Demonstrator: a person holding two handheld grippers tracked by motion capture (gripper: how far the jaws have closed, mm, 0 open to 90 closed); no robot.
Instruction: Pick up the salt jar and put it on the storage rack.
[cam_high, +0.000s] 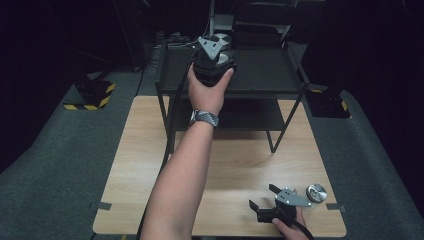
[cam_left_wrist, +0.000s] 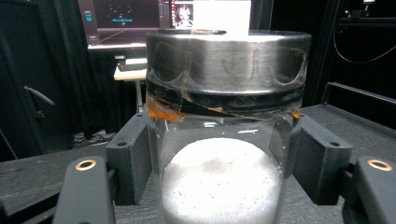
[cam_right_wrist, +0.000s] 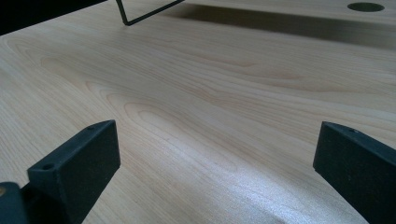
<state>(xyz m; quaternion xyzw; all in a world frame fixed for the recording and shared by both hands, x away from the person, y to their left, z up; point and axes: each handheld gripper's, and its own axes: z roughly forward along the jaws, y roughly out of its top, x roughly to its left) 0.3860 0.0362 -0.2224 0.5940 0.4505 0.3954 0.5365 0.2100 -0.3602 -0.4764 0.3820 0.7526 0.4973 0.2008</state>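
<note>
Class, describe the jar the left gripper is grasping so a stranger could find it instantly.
Find the black shelf rack at the wooden table's far end. On its top shelf, the left gripper clasps a clear jar: white powder inside, metal lid.

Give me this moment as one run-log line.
left gripper: shut on jar, top shelf of black rack | right gripper: open, on table | loose lid: beside right gripper

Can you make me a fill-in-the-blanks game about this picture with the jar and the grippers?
1. The left gripper is shut on a glass jar with a ____ lid.
2. The stuff inside the jar is ____ in colour.
3. The right gripper rests on the wooden table with its jaws ____.
4. The jar stands on a ____ shelf.

Missing words: metal; white; open; black
</note>
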